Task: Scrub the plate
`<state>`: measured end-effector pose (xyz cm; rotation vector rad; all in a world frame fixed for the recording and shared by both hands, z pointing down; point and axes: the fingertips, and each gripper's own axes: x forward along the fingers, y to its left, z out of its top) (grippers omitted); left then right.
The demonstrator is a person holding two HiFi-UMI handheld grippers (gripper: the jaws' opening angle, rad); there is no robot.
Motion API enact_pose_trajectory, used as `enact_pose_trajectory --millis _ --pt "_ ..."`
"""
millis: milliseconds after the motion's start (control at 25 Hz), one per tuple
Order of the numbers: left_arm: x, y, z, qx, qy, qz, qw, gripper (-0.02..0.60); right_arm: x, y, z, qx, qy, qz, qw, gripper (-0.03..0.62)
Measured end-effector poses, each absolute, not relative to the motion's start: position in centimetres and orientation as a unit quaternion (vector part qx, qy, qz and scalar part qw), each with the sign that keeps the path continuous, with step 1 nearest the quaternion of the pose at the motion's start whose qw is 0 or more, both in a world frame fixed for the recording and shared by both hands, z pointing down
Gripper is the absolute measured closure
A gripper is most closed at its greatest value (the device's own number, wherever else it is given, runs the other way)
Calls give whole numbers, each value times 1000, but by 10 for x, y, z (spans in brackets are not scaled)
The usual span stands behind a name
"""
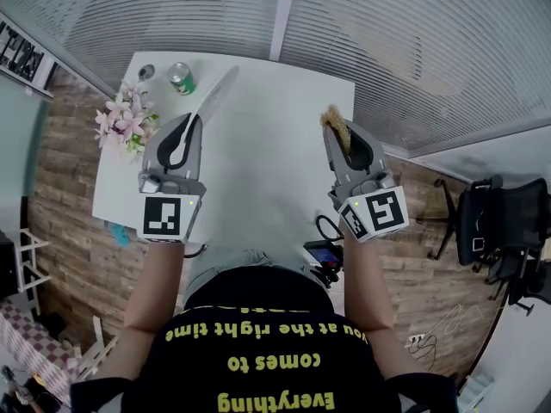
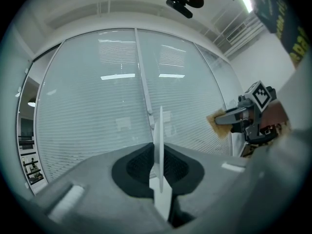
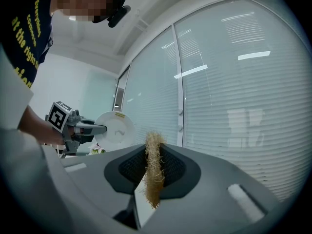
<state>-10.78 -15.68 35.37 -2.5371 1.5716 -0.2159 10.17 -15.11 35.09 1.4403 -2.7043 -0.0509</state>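
A: What do we hold in the left gripper (image 1: 182,134)?

B: Its jaws are clamped on the plate (image 1: 211,101). The plate is white, round and thin. It stands on edge and projects forward past the jaw tips. Its face is turned toward the right gripper (image 1: 346,144) and carries a small yellow label at the rim.

A: And the right one?

B: We see its jaws closed on a tan, fibrous scrubber (image 3: 155,155), upright between the pads. The scrubber is well apart from the plate, and both are above the white table (image 1: 275,144).
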Motion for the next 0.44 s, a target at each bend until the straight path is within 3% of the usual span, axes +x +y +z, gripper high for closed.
enact_pose_trajectory --millis 440 --pt "-108 -159 352 -846 525 -62 67 561 102 -151 349 472 -881 -20 36 539"
